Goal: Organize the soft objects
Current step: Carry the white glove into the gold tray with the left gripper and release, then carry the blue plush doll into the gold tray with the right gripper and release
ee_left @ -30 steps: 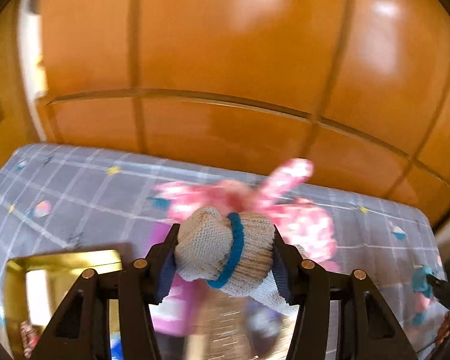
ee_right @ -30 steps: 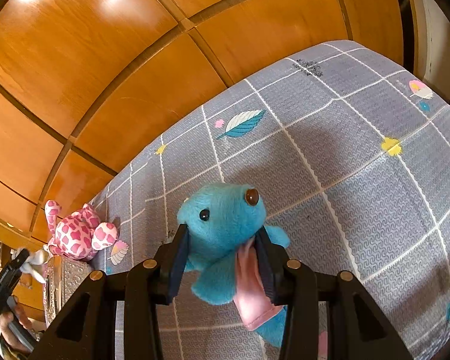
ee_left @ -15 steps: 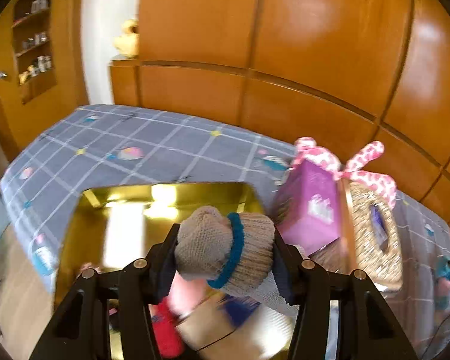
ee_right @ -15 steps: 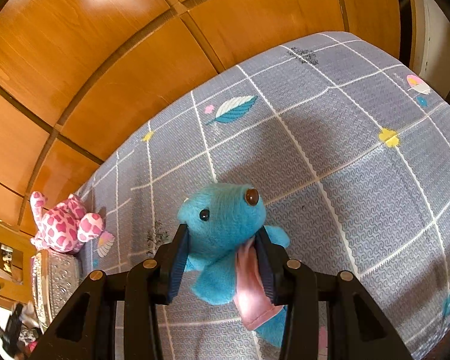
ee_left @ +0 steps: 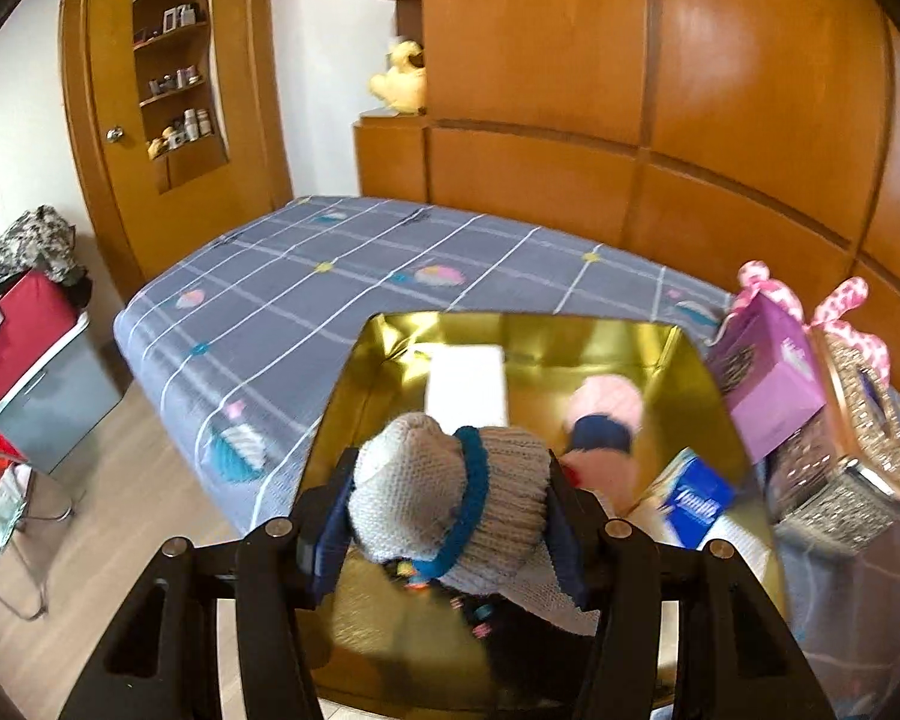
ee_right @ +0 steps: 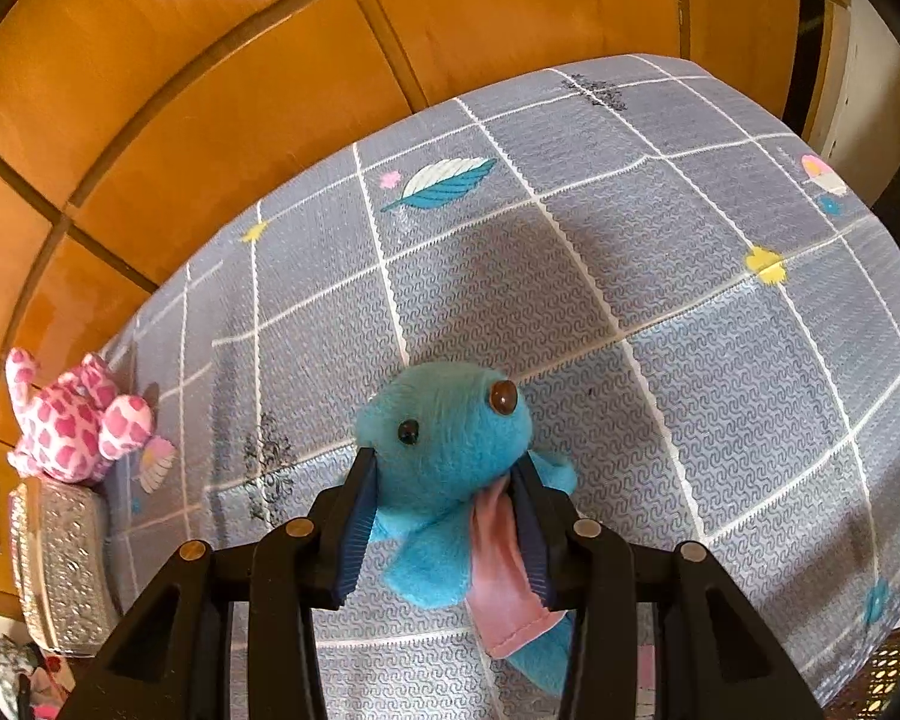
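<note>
My left gripper (ee_left: 450, 513) is shut on a beige knitted glove with a blue band (ee_left: 444, 483) and holds it above a gold box (ee_left: 528, 333) on the bed. A pink and navy soft item (ee_left: 600, 426) and a blue packet (ee_left: 693, 498) lie inside the box. My right gripper (ee_right: 444, 516) is shut on a blue plush toy with a pink scarf (ee_right: 444, 438), held above the grey checked bedspread (ee_right: 660, 276). A pink spotted plush (ee_right: 72, 414) sits at the bed's far left by the headboard.
A purple box (ee_left: 768, 378) and a glittery silver box (ee_left: 840, 468) stand right of the gold box; the silver box also shows in the right wrist view (ee_right: 60, 570). A wooden headboard (ee_left: 690, 120) backs the bed. A grey bin with red cloth (ee_left: 36, 372) stands on the floor at left.
My left gripper has swung left and back with the glove, from facing the pink plush to hanging over the gold box. My right gripper has shifted slightly with the blue plush.
</note>
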The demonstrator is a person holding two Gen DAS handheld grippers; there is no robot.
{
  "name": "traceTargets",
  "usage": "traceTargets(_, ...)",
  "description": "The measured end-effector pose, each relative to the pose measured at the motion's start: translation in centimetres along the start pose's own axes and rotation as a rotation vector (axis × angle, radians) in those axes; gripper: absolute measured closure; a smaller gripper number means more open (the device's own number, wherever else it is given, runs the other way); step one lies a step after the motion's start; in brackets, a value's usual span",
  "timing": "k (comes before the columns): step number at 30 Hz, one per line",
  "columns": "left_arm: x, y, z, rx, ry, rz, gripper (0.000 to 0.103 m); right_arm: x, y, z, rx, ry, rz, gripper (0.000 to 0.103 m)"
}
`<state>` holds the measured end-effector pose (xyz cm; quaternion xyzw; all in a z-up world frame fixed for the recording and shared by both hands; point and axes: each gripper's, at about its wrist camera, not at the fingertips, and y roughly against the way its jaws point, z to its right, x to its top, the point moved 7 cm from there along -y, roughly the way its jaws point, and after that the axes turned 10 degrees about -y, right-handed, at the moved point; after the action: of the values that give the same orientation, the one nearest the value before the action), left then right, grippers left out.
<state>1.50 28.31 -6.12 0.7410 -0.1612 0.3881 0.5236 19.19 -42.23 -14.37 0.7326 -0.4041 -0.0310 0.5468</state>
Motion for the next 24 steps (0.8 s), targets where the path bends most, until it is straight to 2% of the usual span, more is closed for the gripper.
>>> traceTargets(10,-2.1,-2.3,-1.2,0.002,0.031,-0.067,0.043,-0.8,0.3,-0.6,-0.081,0.07,0.034,0.061)
traceTargets(13,-2.3,-2.5,-1.1,0.009,0.029,-0.07,0.035,-1.0,0.3,-0.7,-0.107,0.103,0.049,0.061)
traceTargets(15,-2.2,-2.3,-0.9,0.008,0.029,-0.065,0.024,-1.1,0.3,-0.9,-0.12,0.12,0.058,0.061)
traceTargets(24,-1.4,-0.9,-0.1,0.012,-0.001,-0.014,0.018,-1.2,0.6,-1.1,-0.115,0.145,0.067,0.061)
